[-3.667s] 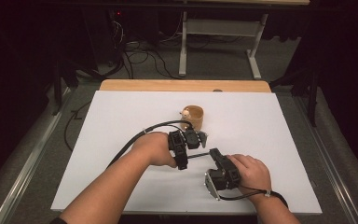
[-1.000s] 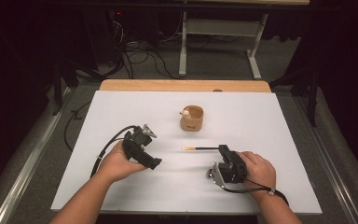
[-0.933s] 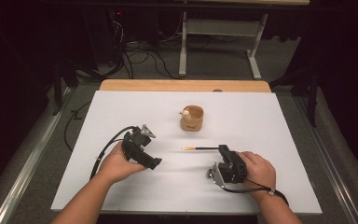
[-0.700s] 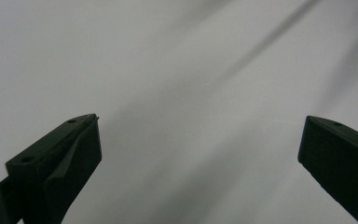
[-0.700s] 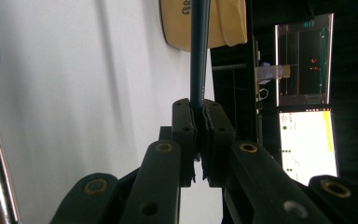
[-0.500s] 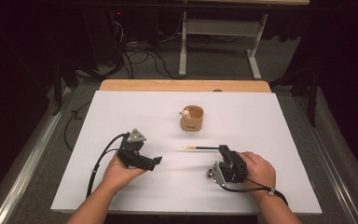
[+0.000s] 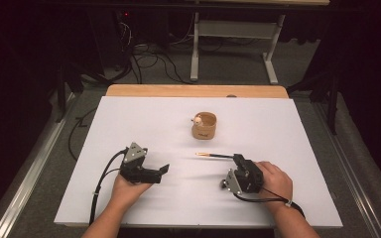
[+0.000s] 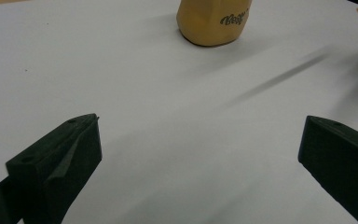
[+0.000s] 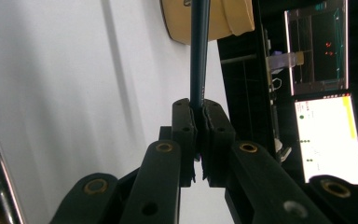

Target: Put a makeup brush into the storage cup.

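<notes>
The right gripper point(image 7: 234, 159) holds a thin dark pencil point(image 7: 213, 155) firmly between closed jaws, near the wooden cup point(image 7: 204, 125). The left gripper point(image 7: 162, 170) rests wide open and empty. Next, the pencil probably must rise and tilt into the cup.

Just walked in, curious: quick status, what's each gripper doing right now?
Right gripper shut on thin dark pencil, aimed at tan wooden cup. Left gripper open, empty, low over white table. Path clear.

Both hand-held grippers black: left hand-held gripper point(image 7: 162, 170), right hand-held gripper point(image 7: 236, 159); grey three-cornered plates, black cables, brass pivot screws; bare forearms, right wristband.
</notes>
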The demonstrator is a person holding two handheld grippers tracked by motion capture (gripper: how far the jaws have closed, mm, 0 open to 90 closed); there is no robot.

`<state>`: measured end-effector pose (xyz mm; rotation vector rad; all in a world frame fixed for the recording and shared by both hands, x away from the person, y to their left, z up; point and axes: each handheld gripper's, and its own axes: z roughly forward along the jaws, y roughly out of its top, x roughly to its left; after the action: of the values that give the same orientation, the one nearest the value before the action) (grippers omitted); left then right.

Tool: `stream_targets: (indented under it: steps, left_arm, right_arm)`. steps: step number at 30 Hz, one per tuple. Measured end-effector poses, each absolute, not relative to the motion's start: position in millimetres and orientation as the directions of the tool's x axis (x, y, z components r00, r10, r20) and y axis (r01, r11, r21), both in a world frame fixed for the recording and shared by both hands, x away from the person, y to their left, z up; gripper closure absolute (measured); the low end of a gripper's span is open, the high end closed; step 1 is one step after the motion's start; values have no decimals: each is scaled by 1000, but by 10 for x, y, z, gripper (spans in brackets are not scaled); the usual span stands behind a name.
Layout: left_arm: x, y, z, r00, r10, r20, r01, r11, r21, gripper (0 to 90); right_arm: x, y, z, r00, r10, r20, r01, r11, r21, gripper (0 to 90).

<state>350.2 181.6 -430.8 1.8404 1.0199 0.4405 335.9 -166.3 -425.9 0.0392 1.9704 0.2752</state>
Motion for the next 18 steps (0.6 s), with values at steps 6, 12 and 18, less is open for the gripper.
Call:
stream_targets:
  steps: [6, 12, 18]
  left_arm:
    - [3477, 1834, -4330, 586, 799, -138, 454, -182, 872, 0]
    - [3437, 1854, -4317, 585, 800, -137, 436, -167, 884, 2]
    - [3413, 1891, -4299, 580, 800, -154, 432, -141, 891, 2]
  right_arm:
    - [3385, -1689, -4247, -447, 228, -865, -73, 954, 290, 875]
    - [3412, -1712, -4242, -478, 288, -830, -46, 935, 351, 875]
    - [3454, -1771, -4209, -508, 382, -772, -7, 894, 448, 876]
